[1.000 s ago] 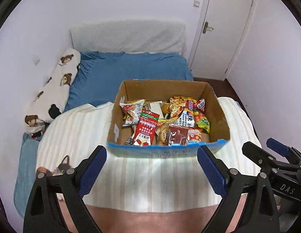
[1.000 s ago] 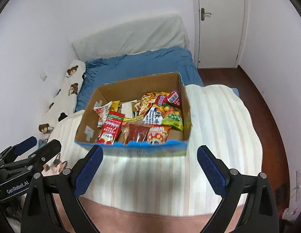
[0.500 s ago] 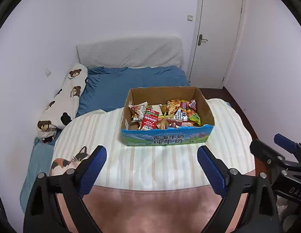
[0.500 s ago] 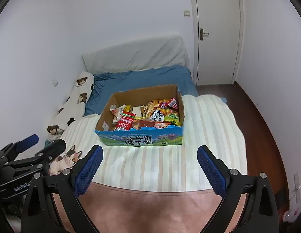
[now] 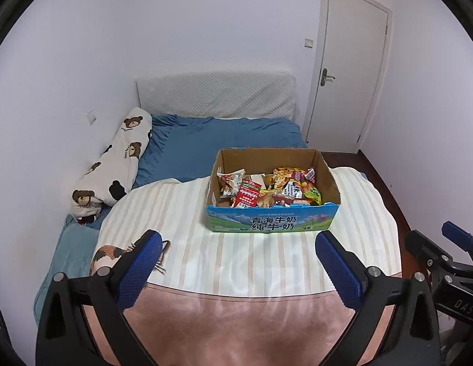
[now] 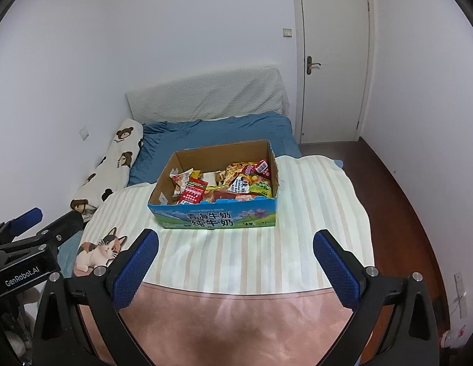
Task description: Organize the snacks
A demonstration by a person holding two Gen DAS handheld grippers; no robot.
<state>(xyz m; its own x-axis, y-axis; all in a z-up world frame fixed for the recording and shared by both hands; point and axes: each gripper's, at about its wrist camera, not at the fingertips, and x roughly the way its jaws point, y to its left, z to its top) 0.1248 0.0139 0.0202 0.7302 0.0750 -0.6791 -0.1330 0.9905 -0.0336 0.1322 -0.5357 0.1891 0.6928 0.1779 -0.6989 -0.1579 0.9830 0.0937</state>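
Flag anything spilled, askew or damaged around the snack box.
Nothing spilled: every packet sits inside the cardboard box on the striped blanket. The snacks lie jumbled, overlapping at angles. The box looks intact.

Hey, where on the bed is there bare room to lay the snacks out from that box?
Free: the striped blanket in front of and right of the cardboard box, and the stretch left of it, up to the cat print. The blue sheet behind the box is bare too. Crowded: the box itself, full of snack packets.
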